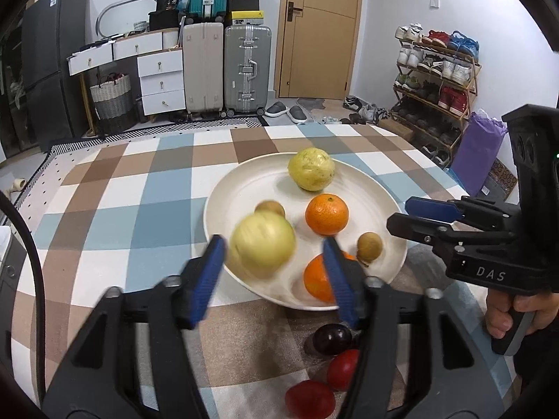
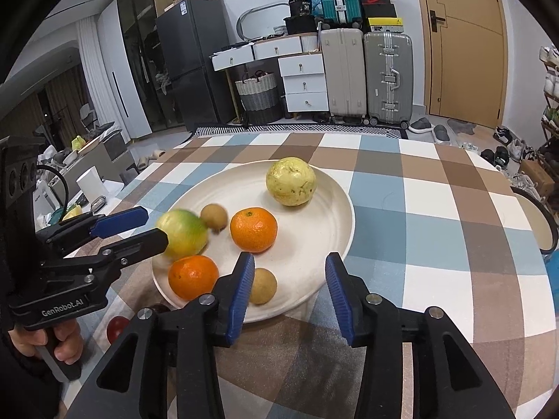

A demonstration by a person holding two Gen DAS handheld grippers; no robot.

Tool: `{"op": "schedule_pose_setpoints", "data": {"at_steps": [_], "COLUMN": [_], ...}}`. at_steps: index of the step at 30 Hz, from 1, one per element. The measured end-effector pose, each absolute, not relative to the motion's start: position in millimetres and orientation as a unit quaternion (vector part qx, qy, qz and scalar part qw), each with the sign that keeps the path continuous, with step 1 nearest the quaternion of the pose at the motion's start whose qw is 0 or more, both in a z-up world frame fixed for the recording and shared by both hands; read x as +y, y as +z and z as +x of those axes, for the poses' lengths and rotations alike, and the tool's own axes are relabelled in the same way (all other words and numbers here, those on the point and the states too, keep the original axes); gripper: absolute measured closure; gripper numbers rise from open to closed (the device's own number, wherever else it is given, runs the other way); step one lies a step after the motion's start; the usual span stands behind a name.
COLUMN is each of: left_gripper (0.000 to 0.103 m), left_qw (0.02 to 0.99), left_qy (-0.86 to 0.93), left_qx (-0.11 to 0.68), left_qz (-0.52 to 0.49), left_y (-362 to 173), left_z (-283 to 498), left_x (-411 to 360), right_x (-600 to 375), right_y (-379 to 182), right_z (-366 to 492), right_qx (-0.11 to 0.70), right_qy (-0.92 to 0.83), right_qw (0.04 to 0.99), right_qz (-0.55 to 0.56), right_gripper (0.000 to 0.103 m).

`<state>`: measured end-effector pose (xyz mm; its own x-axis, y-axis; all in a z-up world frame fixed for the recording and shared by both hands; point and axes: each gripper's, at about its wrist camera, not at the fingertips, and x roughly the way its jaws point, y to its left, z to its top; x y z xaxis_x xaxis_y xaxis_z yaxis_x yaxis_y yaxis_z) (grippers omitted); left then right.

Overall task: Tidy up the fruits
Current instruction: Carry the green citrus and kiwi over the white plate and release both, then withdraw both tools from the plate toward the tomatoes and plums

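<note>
A white plate [image 1: 244, 188] on the checked tablecloth holds a large pale yellow fruit [image 1: 311, 169], two oranges [image 1: 326, 214] [image 1: 316, 279] and two small brown fruits [image 1: 369, 247] [image 1: 270, 207]. A blurred green-yellow fruit [image 1: 263, 241] sits between the blue pads of my left gripper [image 1: 274, 248], with a gap on each side, over the plate's near left rim. My right gripper [image 2: 290, 262] is open over the plate's [image 2: 314, 244] near edge, nothing between its fingers; one small brown fruit [image 2: 262, 291] lies by its left finger.
On the cloth in front of the plate lie a dark plum [image 1: 332, 338] and two red fruits [image 1: 344, 368] [image 1: 309, 399]. A hand [image 1: 506, 317] holds the right gripper's handle. Suitcases, drawers and a shoe rack stand beyond the table.
</note>
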<state>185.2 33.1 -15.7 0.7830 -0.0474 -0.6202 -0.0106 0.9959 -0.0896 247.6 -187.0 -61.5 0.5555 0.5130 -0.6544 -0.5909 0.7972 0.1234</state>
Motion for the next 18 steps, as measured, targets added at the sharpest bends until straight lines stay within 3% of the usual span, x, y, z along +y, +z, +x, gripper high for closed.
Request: {"op": "schedule_pose_setpoints", "data": {"at_steps": [1, 5, 8, 10, 14, 18], "left_gripper": [0.029, 0.019, 0.012, 0.001, 0.001, 0.001], "left_qw": [0.944, 0.944, 0.943, 0.944, 0.945, 0.945], "left_qy": [-0.008, -0.005, 0.001, 0.010, 0.018, 0.026], "left_qx": [0.327, 0.324, 0.328, 0.325, 0.320, 0.321], "left_qz": [-0.046, -0.058, -0.061, -0.061, -0.063, -0.063], "left_y": [-14.9, -12.2, -10.9, -9.3, -6.3, -5.9], "left_z": [183.3, 174.3, 169.3, 163.9, 152.7, 141.5], "left_x": [34.1, 41.4, 45.0, 47.2, 49.0, 49.7], "right_x": [-186.9, -185.9, -184.4, -182.5, -181.7, -186.8], "right_y": [-60.9, -59.2, -57.4, -56.0, -54.2, -54.4], "right_z": [247.5, 243.5, 239.3, 236.4, 230.1, 225.5], "right_qx": [0.352, 0.349, 0.344, 0.342, 0.338, 0.343], "right_qy": [0.314, 0.322, 0.327, 0.330, 0.327, 0.329], "right_qw": [0.880, 0.878, 0.878, 0.877, 0.879, 0.877], "right_qz": [-0.055, -0.062, -0.067, -0.069, -0.079, -0.072], "right_gripper": [0.055, 0.043, 0.028, 0.014, 0.001, 0.000]}}
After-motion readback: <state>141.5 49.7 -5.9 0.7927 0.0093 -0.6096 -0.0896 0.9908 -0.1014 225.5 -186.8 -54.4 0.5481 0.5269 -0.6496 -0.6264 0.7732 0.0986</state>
